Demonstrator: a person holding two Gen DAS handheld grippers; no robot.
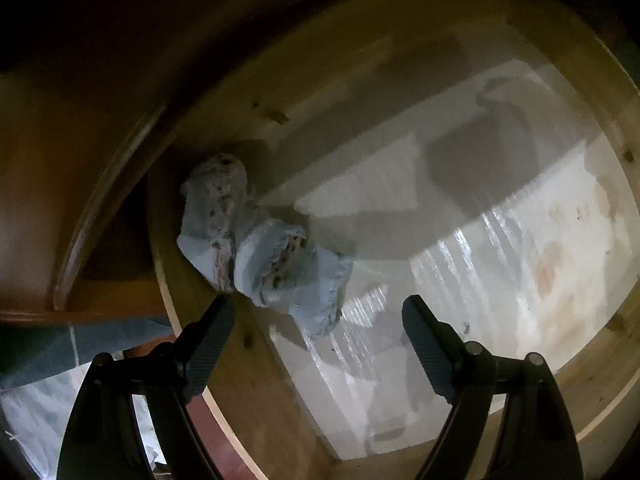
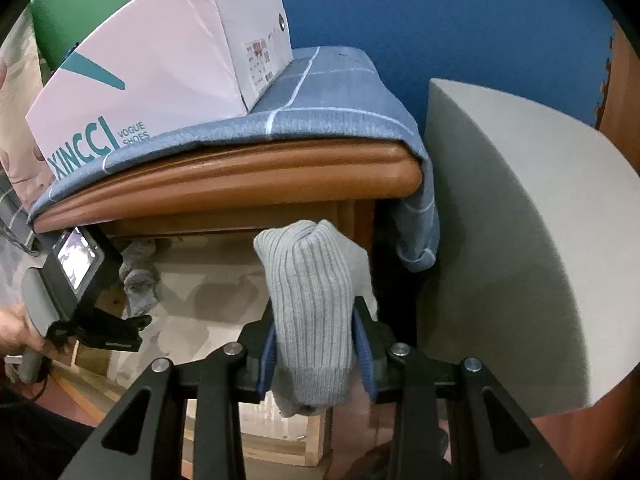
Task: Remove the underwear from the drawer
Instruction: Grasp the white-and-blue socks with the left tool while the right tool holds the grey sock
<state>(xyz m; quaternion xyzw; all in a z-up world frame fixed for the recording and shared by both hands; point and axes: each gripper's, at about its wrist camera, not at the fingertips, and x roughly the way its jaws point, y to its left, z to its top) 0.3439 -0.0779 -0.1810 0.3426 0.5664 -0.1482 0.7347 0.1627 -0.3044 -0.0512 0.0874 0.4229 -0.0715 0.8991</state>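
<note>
Open wooden drawer w/ white liner, pale blue rolled garments in corner

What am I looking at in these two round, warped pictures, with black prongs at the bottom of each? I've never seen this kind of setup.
There is no robot here. A person holds a two-finger gripper in each hand, and a wide-angle camera on each looks along its fingers, which are the black prongs.

The left wrist view looks down into an open wooden drawer with a pale liner. The left gripper is open and empty, above a rolled light blue patterned garment lying in the drawer's corner.

The right wrist view shows the right gripper shut on a grey ribbed knit roll, held up in front of the cabinet. On top of the cabinet lie a blue checked cloth and a pink shoe box. At the left edge you see the other gripper's camera and the person's hand.
</note>
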